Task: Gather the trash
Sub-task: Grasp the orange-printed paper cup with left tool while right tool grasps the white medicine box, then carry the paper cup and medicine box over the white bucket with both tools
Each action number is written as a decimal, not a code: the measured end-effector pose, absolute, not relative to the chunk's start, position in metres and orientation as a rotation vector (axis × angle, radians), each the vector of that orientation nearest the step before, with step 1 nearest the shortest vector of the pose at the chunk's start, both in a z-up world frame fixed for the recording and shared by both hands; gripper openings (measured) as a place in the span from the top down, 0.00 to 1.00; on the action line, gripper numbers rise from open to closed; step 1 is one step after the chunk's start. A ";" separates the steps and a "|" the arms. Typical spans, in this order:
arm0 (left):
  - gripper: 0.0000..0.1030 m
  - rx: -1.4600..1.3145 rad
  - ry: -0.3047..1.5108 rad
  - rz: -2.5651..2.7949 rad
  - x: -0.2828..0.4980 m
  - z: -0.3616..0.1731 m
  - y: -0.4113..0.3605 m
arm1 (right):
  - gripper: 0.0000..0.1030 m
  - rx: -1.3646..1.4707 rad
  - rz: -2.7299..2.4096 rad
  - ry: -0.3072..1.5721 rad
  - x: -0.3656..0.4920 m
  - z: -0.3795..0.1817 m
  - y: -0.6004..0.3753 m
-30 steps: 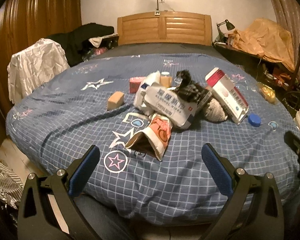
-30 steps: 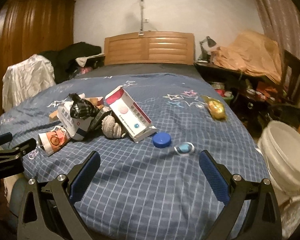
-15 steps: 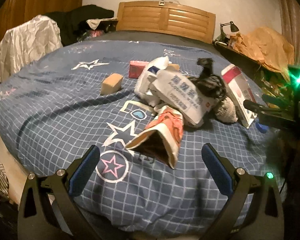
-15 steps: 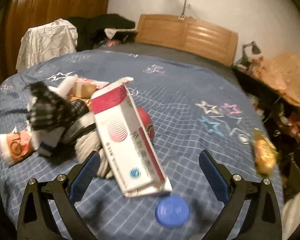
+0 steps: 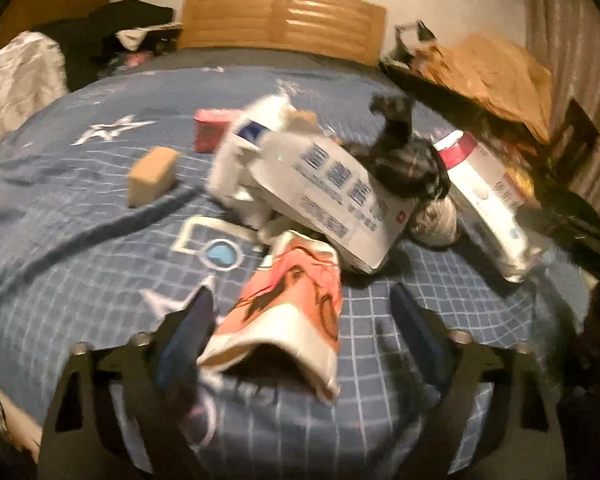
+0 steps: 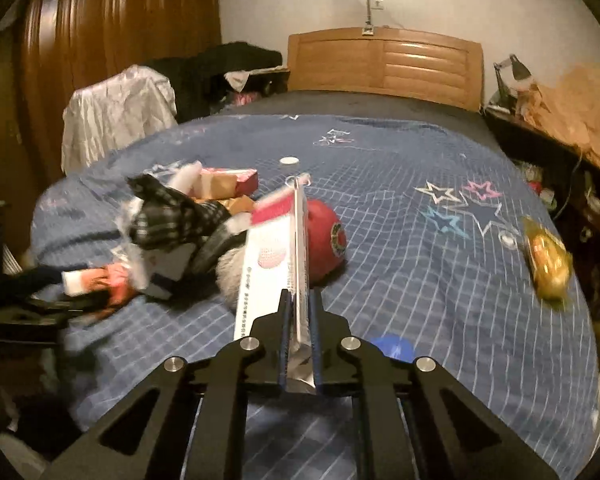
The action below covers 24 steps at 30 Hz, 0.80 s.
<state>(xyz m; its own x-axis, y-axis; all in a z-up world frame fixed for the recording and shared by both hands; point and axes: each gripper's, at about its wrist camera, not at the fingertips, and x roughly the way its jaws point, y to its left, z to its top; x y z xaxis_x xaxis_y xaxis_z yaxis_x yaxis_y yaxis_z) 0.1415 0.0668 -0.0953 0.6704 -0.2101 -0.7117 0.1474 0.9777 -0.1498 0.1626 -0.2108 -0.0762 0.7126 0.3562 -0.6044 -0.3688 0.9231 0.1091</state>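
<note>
Right gripper (image 6: pixel 299 330) clamps the near end of the red-and-white carton (image 6: pixel 274 258), which lies on the bed (image 6: pixel 400 240) against the trash pile. Left gripper (image 5: pixel 300 332), jaws wide apart, straddles a crushed orange cup (image 5: pixel 288 312), its open mouth facing the camera.

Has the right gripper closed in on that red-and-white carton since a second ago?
Yes. The right gripper went from open, short of the blue cap, to shut on the red-and-white carton's edge, beside the cap on the bed.
</note>
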 end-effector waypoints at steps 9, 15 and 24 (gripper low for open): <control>0.67 -0.107 0.809 -0.210 0.129 -0.099 0.077 | 0.90 0.074 0.432 0.654 0.091 -0.065 -0.211; 0.67 -0.111 0.774 -0.186 0.103 -0.081 0.081 | 0.90 0.082 0.439 0.655 0.071 -0.065 -0.202; 0.67 -0.114 0.664 -0.193 0.081 -0.026 0.066 | 0.91 0.129 0.412 0.590 0.050 -0.045 -0.222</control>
